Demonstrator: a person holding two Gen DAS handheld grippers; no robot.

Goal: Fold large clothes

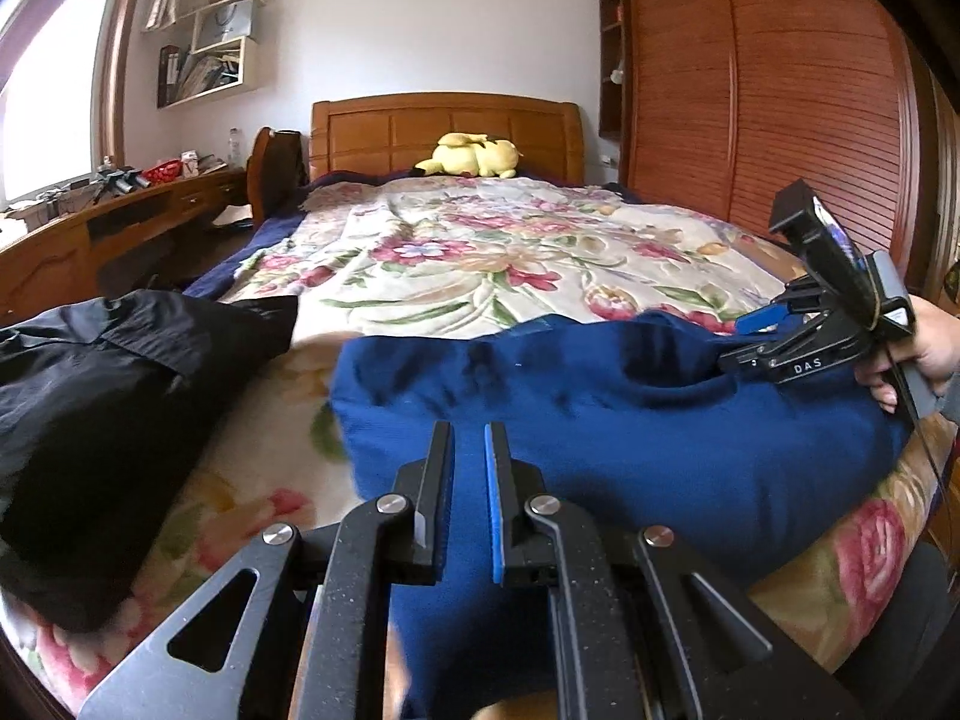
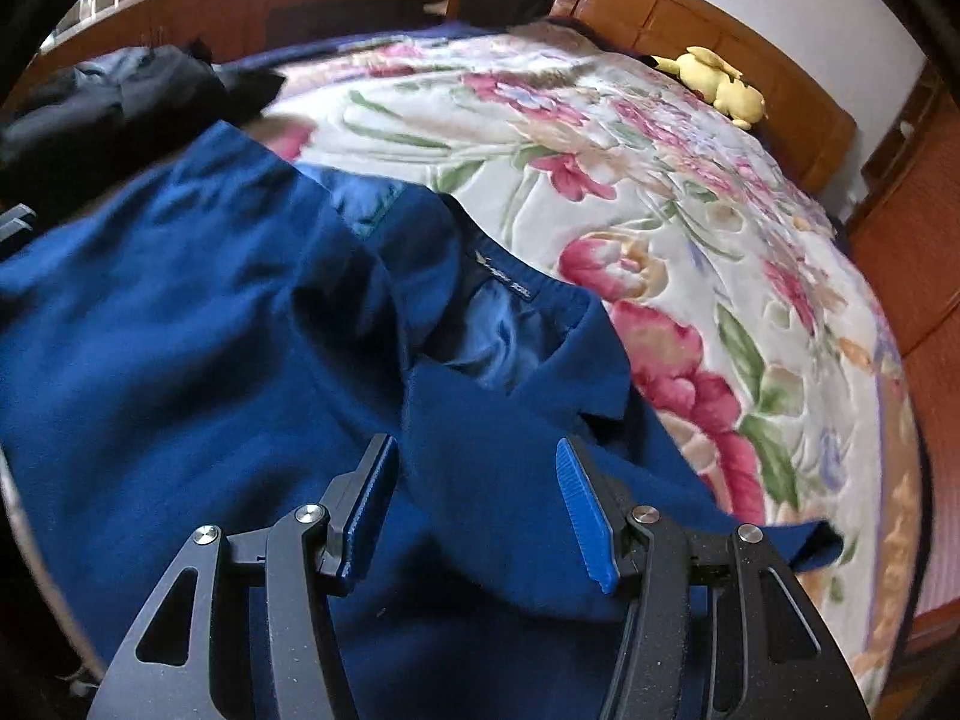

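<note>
Blue coat spread over the near end of a bed, a gripper at each side of it.

The blue coat point(image 2: 210, 360) lies across the near edge of the floral bedspread point(image 1: 480, 252), collar and label facing up. The left gripper point(image 1: 468, 450) hovers over its near part, jaws a narrow gap apart with no cloth between them. The right gripper point(image 2: 474, 486) stands over the lapel with its jaws wide apart. A black garment point(image 1: 102, 396) sits bunched at the bed's near left corner, just beside the coat. A yellow plush toy point(image 1: 474, 157) rests at the far edge, against the wooden headboard point(image 1: 444, 120).
</note>
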